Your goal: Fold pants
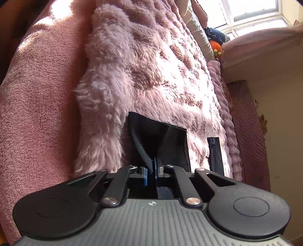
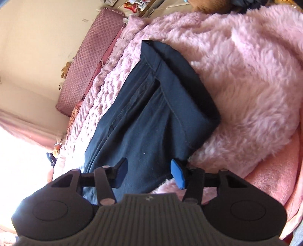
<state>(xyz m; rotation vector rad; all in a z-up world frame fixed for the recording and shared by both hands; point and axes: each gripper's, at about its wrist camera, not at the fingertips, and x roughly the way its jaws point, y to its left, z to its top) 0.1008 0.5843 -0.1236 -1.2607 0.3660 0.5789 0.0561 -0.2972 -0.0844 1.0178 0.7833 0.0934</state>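
Observation:
Dark navy pants [image 2: 151, 113] lie on a fluffy pink blanket [image 2: 246, 85], partly folded, with a doubled edge at the far right. My right gripper [image 2: 150, 175] is open just above the near end of the pants, its blue pads [image 2: 178, 176] on either side of the cloth without pinching it. In the left wrist view, my left gripper [image 1: 151, 173] is shut on a fold of the pants [image 1: 157, 140], which rises between the pads. A second dark strip of the pants [image 1: 215, 153] shows to the right.
The fluffy pink blanket [image 1: 142, 66] covers the bed. A smoother pink blanket [image 1: 34, 113] lies at the left. A quilted pink headboard [image 2: 90, 56] and a cream wall [image 2: 28, 47] stand behind. A window [image 1: 251, 13] and an orange toy [image 1: 215, 47] are far off.

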